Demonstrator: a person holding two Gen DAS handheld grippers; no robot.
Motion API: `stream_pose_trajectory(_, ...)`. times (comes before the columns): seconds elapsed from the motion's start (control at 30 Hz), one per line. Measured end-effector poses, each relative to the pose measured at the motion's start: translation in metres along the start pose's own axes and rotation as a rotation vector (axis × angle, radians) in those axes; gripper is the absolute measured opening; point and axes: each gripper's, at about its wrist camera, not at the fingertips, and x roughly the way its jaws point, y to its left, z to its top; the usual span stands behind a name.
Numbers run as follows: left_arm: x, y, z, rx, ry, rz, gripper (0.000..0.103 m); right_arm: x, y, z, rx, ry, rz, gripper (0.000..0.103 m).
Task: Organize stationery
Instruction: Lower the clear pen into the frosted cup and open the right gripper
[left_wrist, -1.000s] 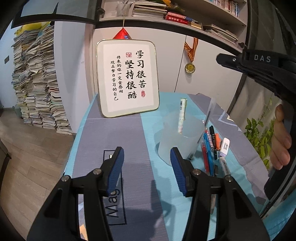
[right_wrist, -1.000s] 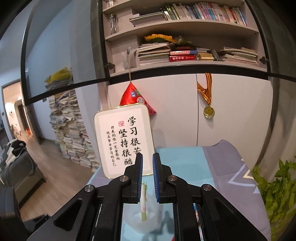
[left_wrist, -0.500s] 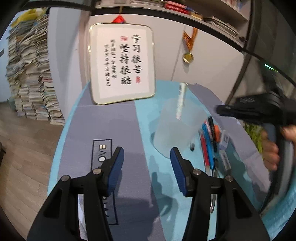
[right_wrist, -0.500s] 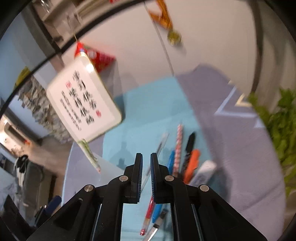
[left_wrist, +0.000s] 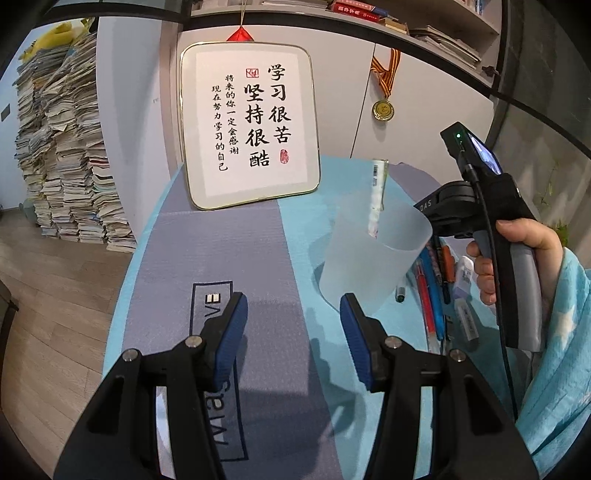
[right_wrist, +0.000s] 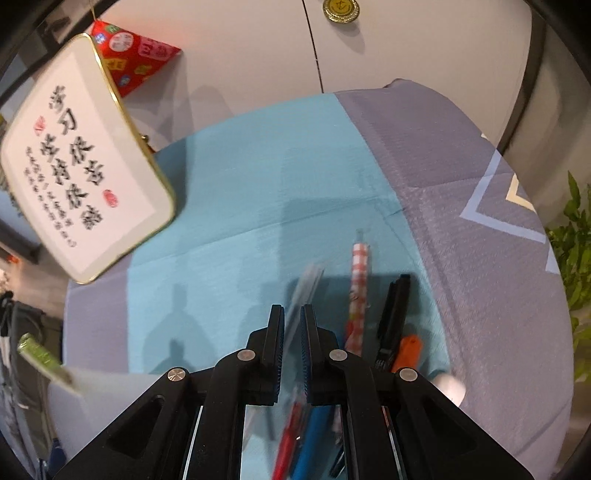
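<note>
A frosted plastic cup (left_wrist: 371, 254) stands on the blue-and-grey tablecloth with one green-and-white pen (left_wrist: 377, 197) upright in it. My left gripper (left_wrist: 293, 328) is open and empty, just in front of the cup. Several pens and markers (left_wrist: 428, 288) lie in a row right of the cup. My right gripper (right_wrist: 292, 325) is nearly shut and empty, low over that row, above a clear pen (right_wrist: 304, 286), beside a red-checked pen (right_wrist: 358, 273), a black pen (right_wrist: 393, 314) and an orange marker (right_wrist: 406, 350). The cup's rim shows at the lower left of the right wrist view (right_wrist: 62, 391).
A framed calligraphy sign (left_wrist: 251, 125) leans against the white cabinet at the table's back. A medal (left_wrist: 382, 109) hangs on the cabinet door. Book stacks (left_wrist: 62, 147) stand on the floor at left. A green plant (right_wrist: 572, 258) is beyond the table's right edge.
My right gripper has swung from above the cup down and right to the row of pens on the cloth. My left gripper has stayed open near the cup.
</note>
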Motion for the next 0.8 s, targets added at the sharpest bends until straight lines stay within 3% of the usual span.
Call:
stream_pose_trajectory(0.07,0.003,-0.001,0.001,0.004,0.005,0.002,0.050,0.006,-0.002,0.003,0.009,0.013,0.023,0.009)
stream_pose_trajectory(0.17,0.005,-0.004,0.002,0.017,0.007,0.000,0.050,0.012,-0.005,0.009,0.020,0.006,0.007,0.034)
stream_pose_trajectory(0.23,0.007,-0.005,0.002,0.023,0.009,0.001,0.050,0.014,-0.004,0.012,0.015,-0.012,0.010,0.040)
stream_pose_trajectory(0.3,0.009,-0.005,0.002,0.023,0.013,0.004,0.050,0.014,-0.002,0.015,0.001,-0.027,-0.003,0.040)
stream_pose_trajectory(0.4,0.009,-0.004,0.001,0.024,0.017,0.012,0.050,0.016,0.001,0.015,-0.010,-0.033,-0.020,0.014)
stream_pose_trajectory(0.57,0.003,-0.001,0.003,0.015,0.011,0.015,0.050,-0.002,-0.016,0.013,0.059,-0.046,0.088,0.013)
stream_pose_trajectory(0.8,-0.007,-0.007,0.002,0.019,-0.005,-0.001,0.050,-0.082,-0.016,-0.010,0.004,-0.229,0.197,0.013)
